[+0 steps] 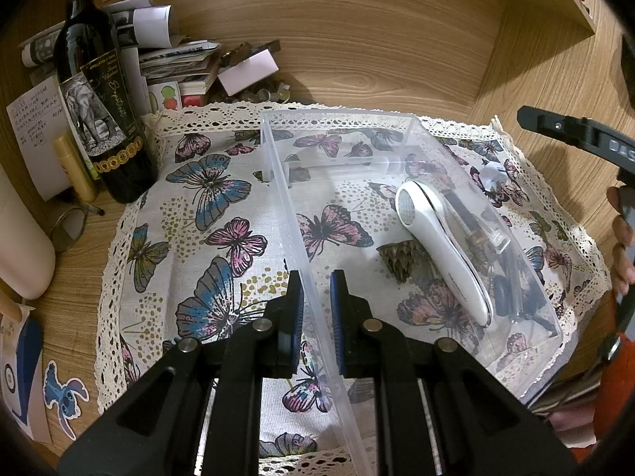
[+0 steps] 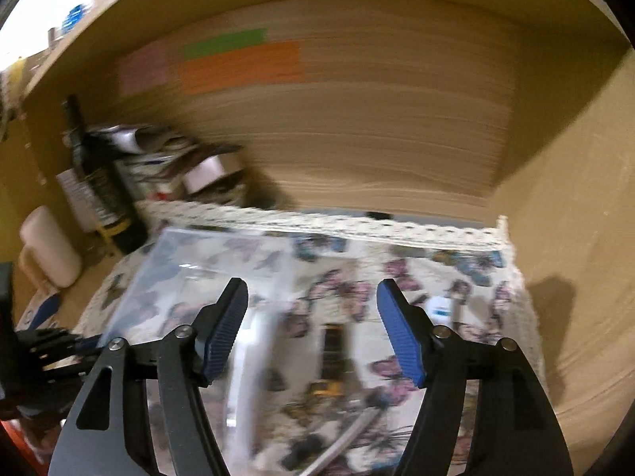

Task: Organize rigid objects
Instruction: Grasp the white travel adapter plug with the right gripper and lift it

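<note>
A: How does the left claw [image 1: 317,309] sit?

B: It reaches in from the bottom centre of the left wrist view, angled down toward the desk [image 1: 397,59]. Its blue pads are pinched on the near-left wall of the clear plastic bin [image 1: 295,214], one pad outside the wall, one inside.

A: And the right claw [image 2: 313,329]?

B: In its own view it rises from the bottom edge, tilted down over the butterfly cloth [image 2: 468,265]. The jaws stand well apart with nothing between the pads. In the left wrist view only a black part of it shows at the right edge, with a few fingers [image 1: 621,234] of the person's hand beside it.

A: Where are the things being sorted?

B: Inside the bin, right of centre in the left wrist view: a white handheld device [image 1: 444,246] lies diagonally, leaning on some dark items [image 1: 504,277] along the bin's right wall. A small ridged brown object [image 1: 397,260] sits just beside the device's left side. All of it is well right of the left claw.

A: Anything hard to make out?

B: The right wrist view is smeared by motion blur; the bin and its contents below the claw are streaks. The dark items are too tangled to name. A wine bottle [image 1: 95,103] at the upper left is cut off at the neck.
</note>
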The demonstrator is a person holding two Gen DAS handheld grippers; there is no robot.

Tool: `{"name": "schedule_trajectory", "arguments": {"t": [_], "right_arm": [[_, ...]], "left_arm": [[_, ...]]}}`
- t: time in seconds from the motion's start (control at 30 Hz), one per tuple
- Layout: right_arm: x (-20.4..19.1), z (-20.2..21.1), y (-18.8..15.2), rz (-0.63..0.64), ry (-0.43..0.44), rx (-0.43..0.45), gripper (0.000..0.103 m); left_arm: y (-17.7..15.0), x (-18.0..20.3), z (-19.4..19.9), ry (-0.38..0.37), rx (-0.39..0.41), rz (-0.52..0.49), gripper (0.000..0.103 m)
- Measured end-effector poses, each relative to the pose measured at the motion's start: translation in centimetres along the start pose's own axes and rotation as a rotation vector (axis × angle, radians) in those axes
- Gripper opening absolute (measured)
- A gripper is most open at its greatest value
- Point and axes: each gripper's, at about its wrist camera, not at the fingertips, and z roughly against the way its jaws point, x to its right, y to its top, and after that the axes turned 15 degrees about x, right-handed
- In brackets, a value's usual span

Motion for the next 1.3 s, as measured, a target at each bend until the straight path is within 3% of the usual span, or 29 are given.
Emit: {"name": "schedule_trajectory", "arguments": {"t": [0.43, 0.73, 0.77, 0.87, 0.9, 1.3], "right_arm": [[8.0, -5.9, -3.7, -0.118, -0.192, -0.173, 0.064], [9.6, -9.8, -5.4, -0.127, -0.216, -0.268, 0.064], [9.7, -10.3, -5.5, -0.124, -0.219, -0.278, 0.060], [9.9, -11.4, -5.8, -0.116, -0.222, -0.299, 0.034], [9.9, -11.6, -5.9, -0.123, -0.209, -0.307, 0.034], [7.4, -6.2, -4.3, -0.082, -0.154, -0.182, 0.034]], "left_arm": [[0.0, 0.0, 0.0, -0.001, 0.000, 0.001, 0.013], [0.1, 0.1, -0.1, -0.002, 0.001, 0.003, 0.013], [0.1, 0.1, -0.1, -0.002, 0.001, 0.003, 0.013], [0.1, 0.1, -0.1, -0.003, 0.001, 0.002, 0.013], [0.1, 0.1, -0.1, -0.003, 0.001, 0.003, 0.013], [0.1, 0.1, -0.1, 0.000, 0.000, 0.002, 0.013]]}}
